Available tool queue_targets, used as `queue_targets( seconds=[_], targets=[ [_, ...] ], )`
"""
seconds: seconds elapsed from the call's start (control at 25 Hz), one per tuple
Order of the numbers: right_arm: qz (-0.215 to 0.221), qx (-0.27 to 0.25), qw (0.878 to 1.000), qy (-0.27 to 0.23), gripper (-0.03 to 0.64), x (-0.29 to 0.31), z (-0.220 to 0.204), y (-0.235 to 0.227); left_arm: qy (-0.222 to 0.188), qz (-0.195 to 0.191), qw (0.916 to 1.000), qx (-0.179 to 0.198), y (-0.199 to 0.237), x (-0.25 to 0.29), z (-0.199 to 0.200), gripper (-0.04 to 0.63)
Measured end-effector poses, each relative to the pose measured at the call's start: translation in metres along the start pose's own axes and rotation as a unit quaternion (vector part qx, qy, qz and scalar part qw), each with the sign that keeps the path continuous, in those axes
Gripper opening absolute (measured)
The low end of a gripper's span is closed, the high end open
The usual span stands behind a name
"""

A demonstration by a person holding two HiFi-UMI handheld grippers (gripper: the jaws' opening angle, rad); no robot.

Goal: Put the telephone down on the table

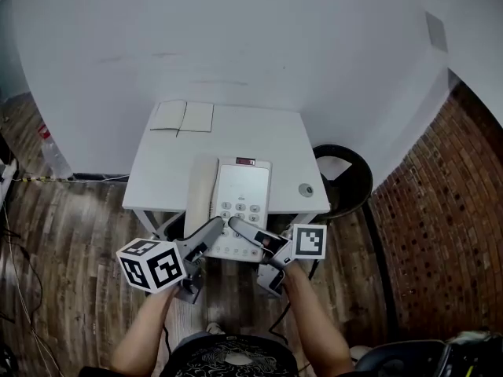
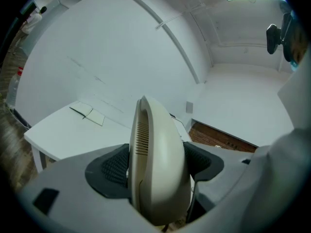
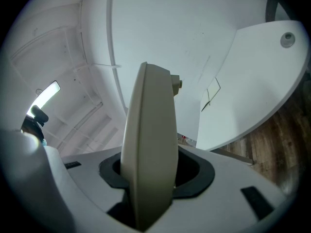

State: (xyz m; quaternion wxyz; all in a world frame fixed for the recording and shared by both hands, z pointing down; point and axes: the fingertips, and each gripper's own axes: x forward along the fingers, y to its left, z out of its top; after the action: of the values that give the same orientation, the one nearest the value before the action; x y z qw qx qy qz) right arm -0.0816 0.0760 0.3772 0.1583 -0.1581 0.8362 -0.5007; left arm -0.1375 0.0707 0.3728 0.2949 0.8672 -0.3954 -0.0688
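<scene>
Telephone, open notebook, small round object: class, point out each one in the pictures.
telephone [image 1: 244,187]: head view, face above the keys
open notebook [image 1: 198,117]: head view, right-hand page
small round object [image 1: 306,189]: head view, its centre

Telephone [image 1: 242,195]: cream plastic, smooth, faint sheen; fine slotted grille on the handset's edge.
Table [image 1: 267,136]: white top, smooth, matt.
Open notebook [image 1: 182,116]: pale paper, matt.
Floor [image 1: 71,234]: wood planks, visible grain, dull sheen.
Wall at right [image 1: 440,210]: red-brown brick, rough.
Left gripper [image 1: 214,228]: grey plastic body, matt; pads [image 2: 112,168] dark, dotted, rubbery-looking.
Right gripper [image 1: 238,226]: the same matt grey plastic, with dark pads.
Marker cube [image 1: 151,264]: flat black-and-white printed faces, matt.
</scene>
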Motion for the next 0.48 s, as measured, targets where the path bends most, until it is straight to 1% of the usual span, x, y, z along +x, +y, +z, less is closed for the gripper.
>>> queue_targets(
  seconds=[0.28, 0.48],
  targets=[
    [-0.009, -0.011, 1.0, -0.005, 0.19, 0.007, 0.015, -0.011, 0.003, -0.011, 0.9999, -0.004, 0.012, 0.016, 0.005, 0.348],
    [-0.004, -0.002, 1.0, -0.004, 0.19, 0.007, 0.037, -0.029, 0.009, -0.003, 1.0, -0.003, 0.021, 0.043, 0.009, 0.348]
  ],
)
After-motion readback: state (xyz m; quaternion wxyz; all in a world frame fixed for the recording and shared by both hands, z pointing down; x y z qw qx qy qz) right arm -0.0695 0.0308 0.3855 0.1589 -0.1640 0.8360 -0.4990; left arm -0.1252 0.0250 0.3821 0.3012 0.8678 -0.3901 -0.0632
